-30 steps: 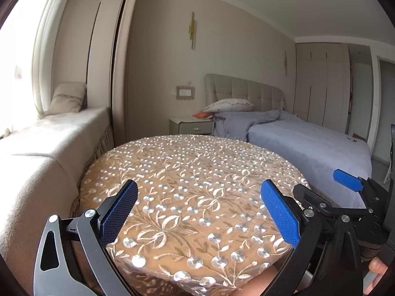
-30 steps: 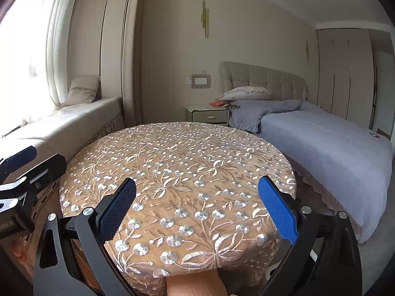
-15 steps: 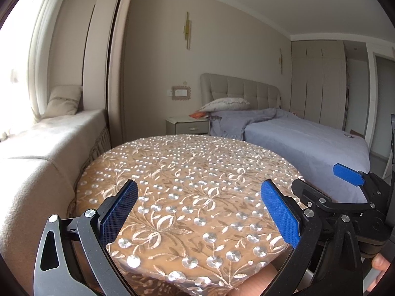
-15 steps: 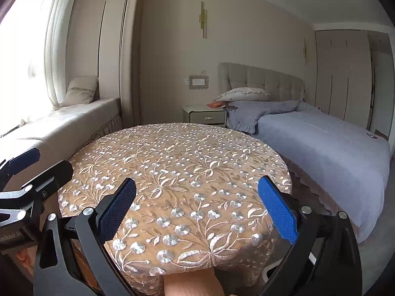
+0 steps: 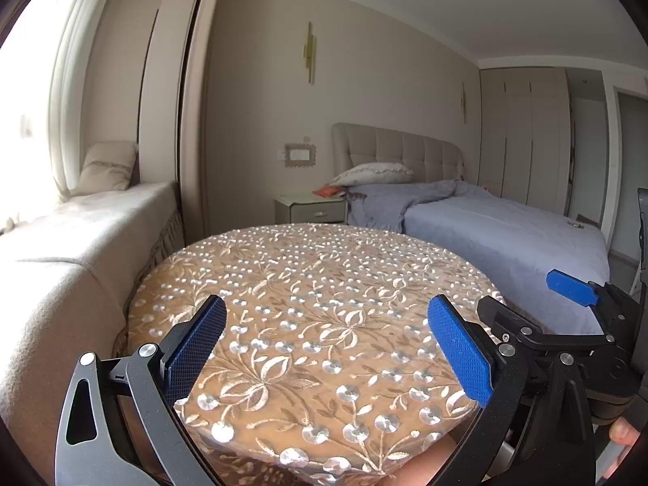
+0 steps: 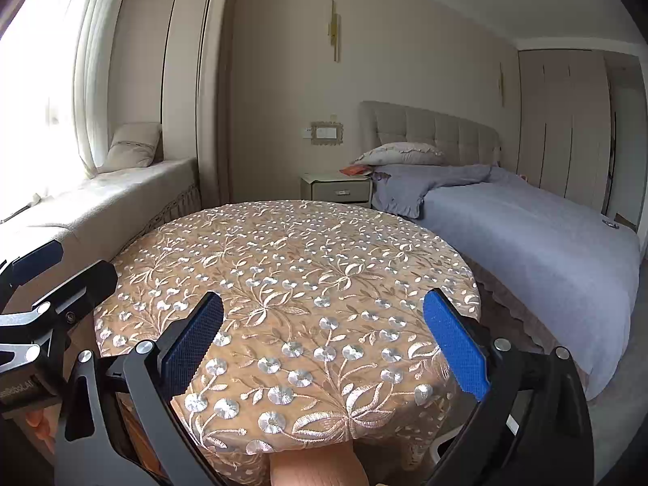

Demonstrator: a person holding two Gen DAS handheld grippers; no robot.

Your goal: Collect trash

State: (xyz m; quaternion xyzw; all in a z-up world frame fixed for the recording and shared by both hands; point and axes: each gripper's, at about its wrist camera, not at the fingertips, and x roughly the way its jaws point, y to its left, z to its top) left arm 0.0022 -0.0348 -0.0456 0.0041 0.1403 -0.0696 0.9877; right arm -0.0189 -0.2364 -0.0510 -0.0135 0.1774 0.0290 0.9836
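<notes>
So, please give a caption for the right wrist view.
Open right tongs hover over a round table with an embroidered cloth, a bed behind.

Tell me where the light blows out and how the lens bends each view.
Left wrist view: window washed out white, wall edge bowed, corners black. Right wrist view: window overexposed too, wardrobe curved; tablecloth sharp and evenly lit.

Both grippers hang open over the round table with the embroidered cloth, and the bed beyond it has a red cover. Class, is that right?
Not quite. The bed has a grey-blue cover, as the right wrist view shows. The left gripper and right gripper do hang open over the round table.
</notes>
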